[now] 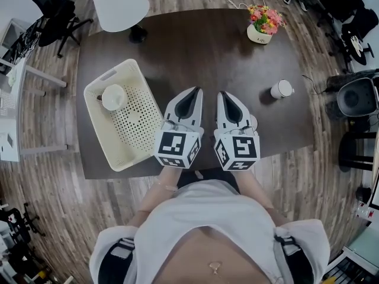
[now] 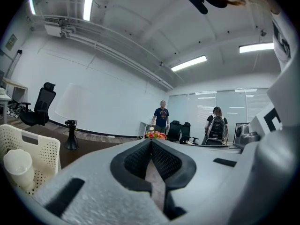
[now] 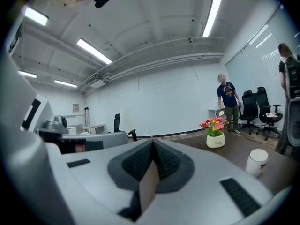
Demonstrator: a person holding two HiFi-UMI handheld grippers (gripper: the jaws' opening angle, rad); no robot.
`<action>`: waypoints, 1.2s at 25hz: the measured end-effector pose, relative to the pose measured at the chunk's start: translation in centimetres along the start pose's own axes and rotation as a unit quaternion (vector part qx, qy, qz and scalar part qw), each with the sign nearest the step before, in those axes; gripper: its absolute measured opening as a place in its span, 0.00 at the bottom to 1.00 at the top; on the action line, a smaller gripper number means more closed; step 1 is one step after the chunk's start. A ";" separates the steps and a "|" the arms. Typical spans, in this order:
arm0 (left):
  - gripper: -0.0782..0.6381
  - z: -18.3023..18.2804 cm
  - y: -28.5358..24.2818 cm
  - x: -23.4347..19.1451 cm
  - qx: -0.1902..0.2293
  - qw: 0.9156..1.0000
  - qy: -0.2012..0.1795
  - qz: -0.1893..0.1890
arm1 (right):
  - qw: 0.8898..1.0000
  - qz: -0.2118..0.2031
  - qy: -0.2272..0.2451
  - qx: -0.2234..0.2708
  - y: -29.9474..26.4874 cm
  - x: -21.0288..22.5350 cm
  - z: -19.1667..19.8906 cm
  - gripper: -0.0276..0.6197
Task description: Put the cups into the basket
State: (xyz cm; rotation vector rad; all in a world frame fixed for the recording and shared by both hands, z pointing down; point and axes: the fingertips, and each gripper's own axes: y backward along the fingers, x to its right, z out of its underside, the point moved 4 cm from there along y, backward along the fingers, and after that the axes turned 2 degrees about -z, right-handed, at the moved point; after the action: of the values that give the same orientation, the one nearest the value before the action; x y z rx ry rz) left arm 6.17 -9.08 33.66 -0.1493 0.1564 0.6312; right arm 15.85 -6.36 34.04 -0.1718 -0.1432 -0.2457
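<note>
**Item: two hand-held grippers, cups, basket, dark surface (image 1: 195, 46)**

- Left gripper (image 1: 194, 93): jaws pressed together, nothing between them. Held level over the near middle of the surface.
- Right gripper (image 1: 222, 96): jaws likewise closed and empty, just beside the left one.
- Basket (image 1: 133, 129): cream, perforated, on the left part of the surface. One cup (image 1: 113, 96) stands inside, near its far end.
- Second cup (image 1: 282, 89): upright on the surface, well right of both grippers and not yet in the basket.
- Also present: flower pot (image 1: 263, 25), lamp (image 1: 121, 5).

**Hazards (judged):** A gripper reaching the loose cup with jaws shut would likely push it over. It looks light and could roll toward the right edge. Setting it down carelessly could knock the cup already in the basket.

**View notes:**
- Head view: alone shows both cups and the basket together.
- Left gripper view: shows the basket and its cup, not the loose cup.
- Right gripper view: shows the loose cup and the flowers, no basket.
- Both gripper views: show people standing across the room, who do not appear in the head view.
</note>
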 end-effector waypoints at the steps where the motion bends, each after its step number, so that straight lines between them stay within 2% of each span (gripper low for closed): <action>1: 0.12 0.0 0.0 0.0 -0.001 1.000 0.000 0.001 | 1.000 0.000 0.000 0.002 0.1 -0.1 -0.1 0.06; 7: 0.12 0.3 -0.3 0.8 -0.008 1.000 0.001 0.025 | 1.000 0.018 -0.003 0.007 1.0 0.1 -0.2 0.06; 13: 0.12 1.5 -1.7 3.3 -0.022 0.997 0.005 0.072 | 0.997 0.077 0.006 0.001 3.3 2.9 0.6 0.06; 20: 0.12 3.4 -3.2 7.1 -0.050 0.991 0.007 0.128 | 0.989 0.144 -0.002 0.011 7.6 6.9 0.9 0.06; 25: 0.12 4.2 -3.6 8.9 -0.059 0.986 0.008 0.156 | 0.987 0.158 -0.010 -0.029 10.0 9.2 2.2 0.06; 30: 0.12 5.3 -4.0 9.7 -0.076 0.983 0.007 0.165 | 0.985 0.149 -0.018 -0.091 11.0 10.8 3.9 0.06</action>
State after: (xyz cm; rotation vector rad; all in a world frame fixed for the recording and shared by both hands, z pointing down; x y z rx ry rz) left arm 16.81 -5.74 37.34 -0.2792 0.1470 0.9737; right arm 28.54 2.38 37.89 -0.3758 -0.1294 0.0426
